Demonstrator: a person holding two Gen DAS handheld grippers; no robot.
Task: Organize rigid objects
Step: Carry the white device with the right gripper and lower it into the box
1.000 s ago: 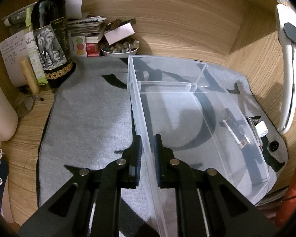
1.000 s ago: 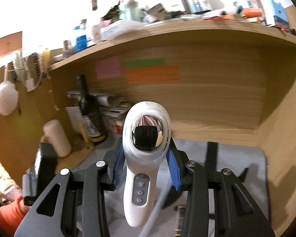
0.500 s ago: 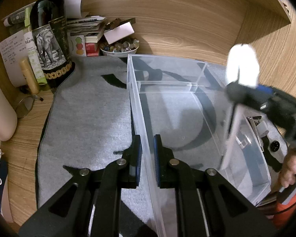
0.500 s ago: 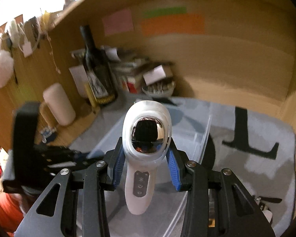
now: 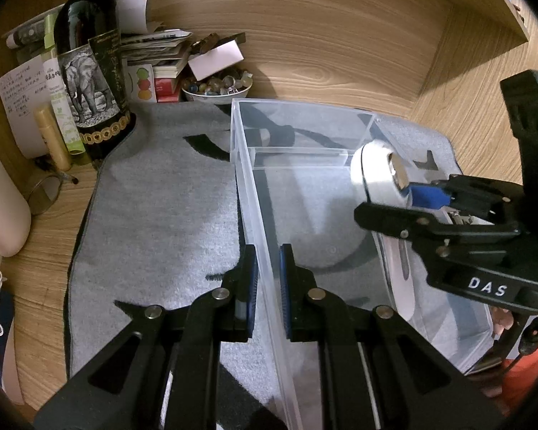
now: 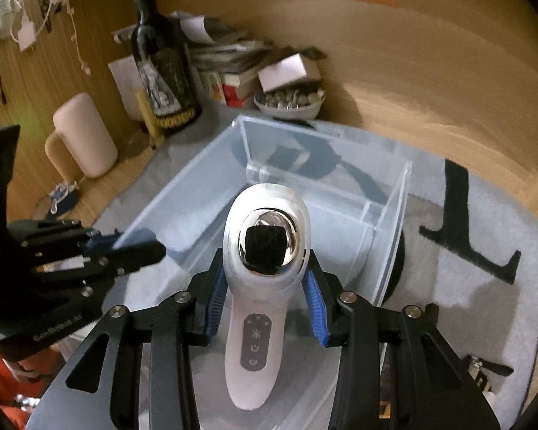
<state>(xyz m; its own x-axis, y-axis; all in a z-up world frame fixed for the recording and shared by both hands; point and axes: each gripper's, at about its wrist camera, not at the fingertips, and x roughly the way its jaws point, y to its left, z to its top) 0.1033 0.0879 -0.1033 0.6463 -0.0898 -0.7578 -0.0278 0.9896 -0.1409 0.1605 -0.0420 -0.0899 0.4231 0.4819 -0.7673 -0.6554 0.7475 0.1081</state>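
A clear plastic bin [image 5: 305,186] with a divider near its far end stands on a grey mat [image 5: 161,215]; it also shows in the right wrist view [image 6: 204,165]. My left gripper [image 5: 267,283] is shut on the bin's left wall. My right gripper [image 6: 265,286] is shut on a white handheld device [image 6: 258,304] with a chrome head and buttons, and holds it over the bin's large compartment. In the left wrist view the device [image 5: 374,175] hangs above the bin's right side.
A dark wine bottle [image 5: 89,71], stacked papers and a bowl of small items [image 5: 217,86] stand at the back left. A pale mug [image 6: 82,136] is at the left. Small metal items [image 6: 484,372] lie on the mat right of the bin. Wooden walls enclose the back and right.
My right gripper has carried the white device down and in, from high at the right to over the bin's large compartment. My left gripper has stayed clamped on the bin wall.
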